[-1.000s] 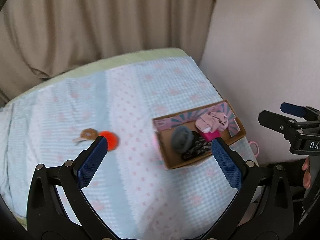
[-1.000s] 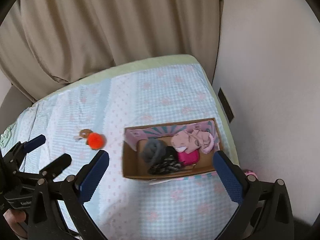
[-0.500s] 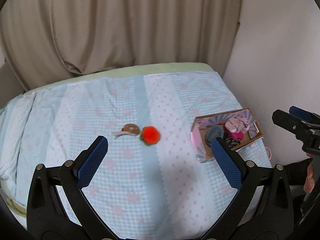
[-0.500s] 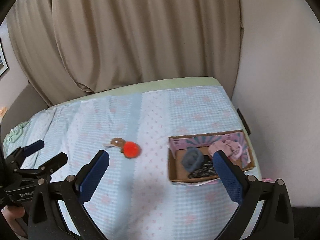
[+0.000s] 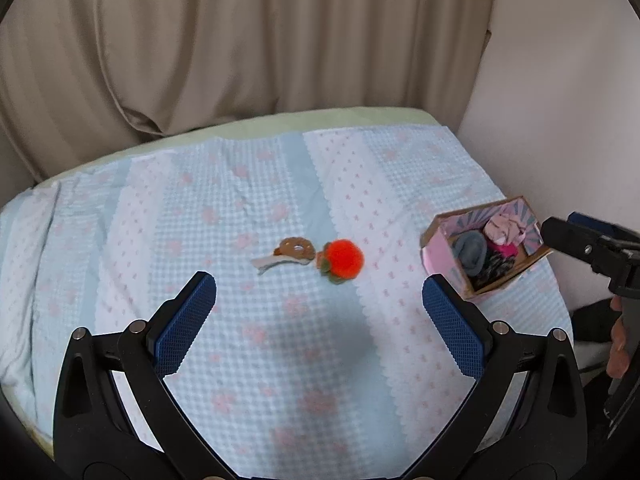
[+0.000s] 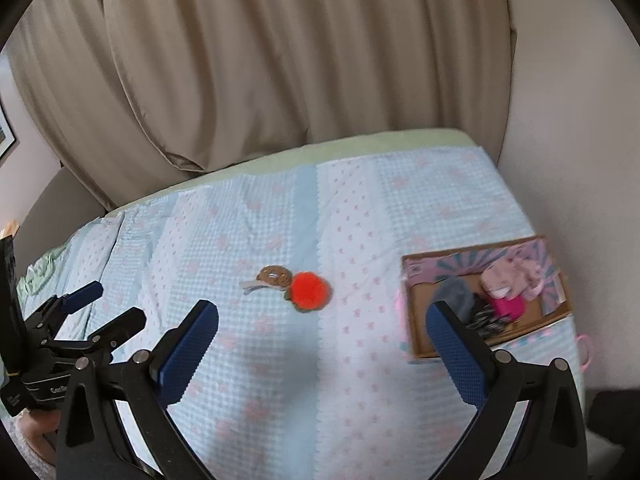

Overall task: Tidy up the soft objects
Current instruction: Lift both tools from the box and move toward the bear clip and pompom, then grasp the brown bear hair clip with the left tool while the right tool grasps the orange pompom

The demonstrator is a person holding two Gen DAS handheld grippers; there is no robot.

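Both grippers hang above the bed with their jaws spread wide and nothing between them. Seen from its own camera, the left gripper (image 5: 318,310) has its blue pads (image 5: 185,322) framing a bare stretch of the pale blue patterned bedspread (image 5: 240,200). Just ahead of it, slightly right of its midline, lies an orange pom-pom (image 5: 343,258), and touching the pom-pom's left side is a brown ring-shaped hair clip (image 5: 294,249) with a grey tail. Neither item is touched by the pads.

Further right of the left gripper, past its right pad, a cardboard box (image 5: 438,254) with a pink patterned lining sits on the bed near the wall. Inside it are a grey scrunchie (image 5: 472,250), a pale pink fabric piece (image 5: 502,228), something magenta (image 5: 506,249) and a dark patterned item (image 5: 494,268), all packed close together.

From the right wrist view, the right gripper (image 6: 322,344) is likewise released, its right pad overlapping the near edge of the box, while the pom-pom and clip lie ahead and a little left of its centre. The left gripper's fingers appear at that view's far left, held by a hand (image 6: 34,434). A beige curtain (image 5: 240,40) hangs behind the bed.
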